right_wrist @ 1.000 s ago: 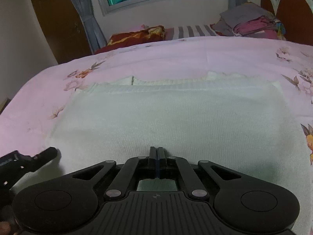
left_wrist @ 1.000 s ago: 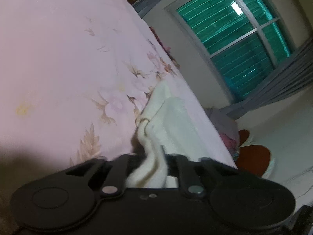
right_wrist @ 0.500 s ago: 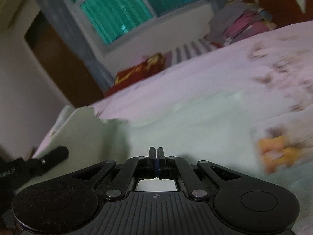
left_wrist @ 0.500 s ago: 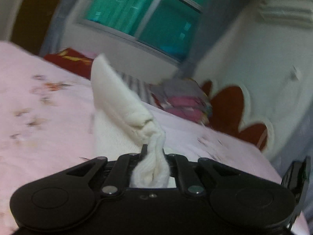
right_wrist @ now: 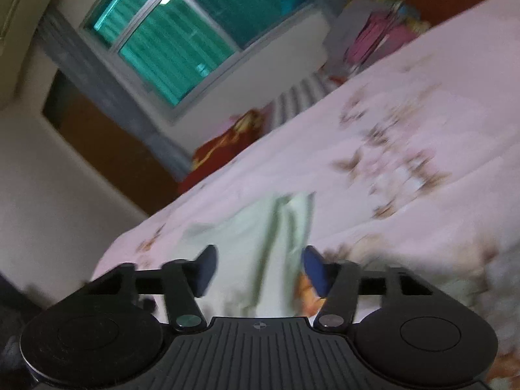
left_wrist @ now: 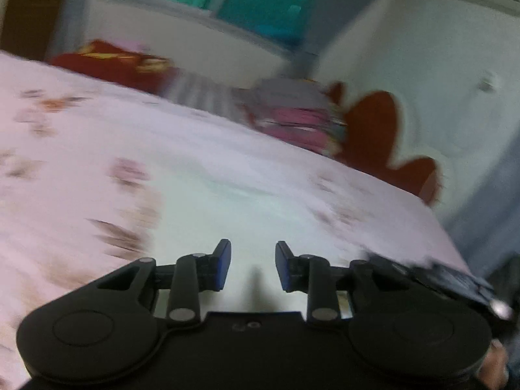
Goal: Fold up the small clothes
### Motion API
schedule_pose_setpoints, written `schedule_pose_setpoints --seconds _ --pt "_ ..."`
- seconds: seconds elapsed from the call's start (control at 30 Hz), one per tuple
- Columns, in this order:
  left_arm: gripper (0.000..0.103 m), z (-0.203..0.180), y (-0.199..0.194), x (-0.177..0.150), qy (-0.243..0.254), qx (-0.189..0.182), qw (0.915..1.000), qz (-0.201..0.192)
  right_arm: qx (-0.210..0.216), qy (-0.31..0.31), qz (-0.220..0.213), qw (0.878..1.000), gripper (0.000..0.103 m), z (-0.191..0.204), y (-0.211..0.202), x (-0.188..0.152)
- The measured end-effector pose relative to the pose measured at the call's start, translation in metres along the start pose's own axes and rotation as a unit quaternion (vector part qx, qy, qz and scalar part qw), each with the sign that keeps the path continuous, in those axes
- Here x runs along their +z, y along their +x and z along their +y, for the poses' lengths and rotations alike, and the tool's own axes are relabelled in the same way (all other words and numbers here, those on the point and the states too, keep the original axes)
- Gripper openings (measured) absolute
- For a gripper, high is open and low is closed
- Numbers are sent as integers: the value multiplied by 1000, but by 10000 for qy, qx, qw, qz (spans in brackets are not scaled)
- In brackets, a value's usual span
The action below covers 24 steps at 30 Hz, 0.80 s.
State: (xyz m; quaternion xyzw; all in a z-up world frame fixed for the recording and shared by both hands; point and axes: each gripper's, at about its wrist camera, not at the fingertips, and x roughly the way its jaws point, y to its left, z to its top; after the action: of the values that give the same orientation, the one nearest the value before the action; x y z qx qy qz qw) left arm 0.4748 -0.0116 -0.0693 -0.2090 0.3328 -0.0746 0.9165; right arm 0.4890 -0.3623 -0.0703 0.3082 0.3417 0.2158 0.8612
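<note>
My left gripper (left_wrist: pixel 253 265) and right gripper (right_wrist: pixel 258 271) have just been opening (nothing between either), above the white knitted garment (left_wrist: pixel 227 201) on the pink floral bedsheet (left_wrist: pixel 81 169).

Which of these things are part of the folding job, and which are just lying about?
In the job: white garment, left gripper, right gripper.
Lying about: red pillow, striped pillow, pile of clothes, flowered bedsheet.

A bed (left_wrist: pixel 97 149) is covered with a pink sheet (right_wrist: pixel 406 123) with flowers printed on it. A white cloth (left_wrist: pixel 227 214) is laid flat on the sheet. A red pillow (left_wrist: pixel 110 61) and a pile of folded clothes (left_wrist: pixel 292 113) are seen at the far end.
</note>
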Motion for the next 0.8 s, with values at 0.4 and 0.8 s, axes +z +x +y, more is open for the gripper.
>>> schedule_pose_setpoints --seconds 0.4,0.8 --pt "30 55 43 -3 -155 145 9976 652 -44 -16 1025 9947 49 19 74 -27" --pt "28 45 37 2 202 -83 9975 674 -624 -583 1012 9912 11 43 85 -27"
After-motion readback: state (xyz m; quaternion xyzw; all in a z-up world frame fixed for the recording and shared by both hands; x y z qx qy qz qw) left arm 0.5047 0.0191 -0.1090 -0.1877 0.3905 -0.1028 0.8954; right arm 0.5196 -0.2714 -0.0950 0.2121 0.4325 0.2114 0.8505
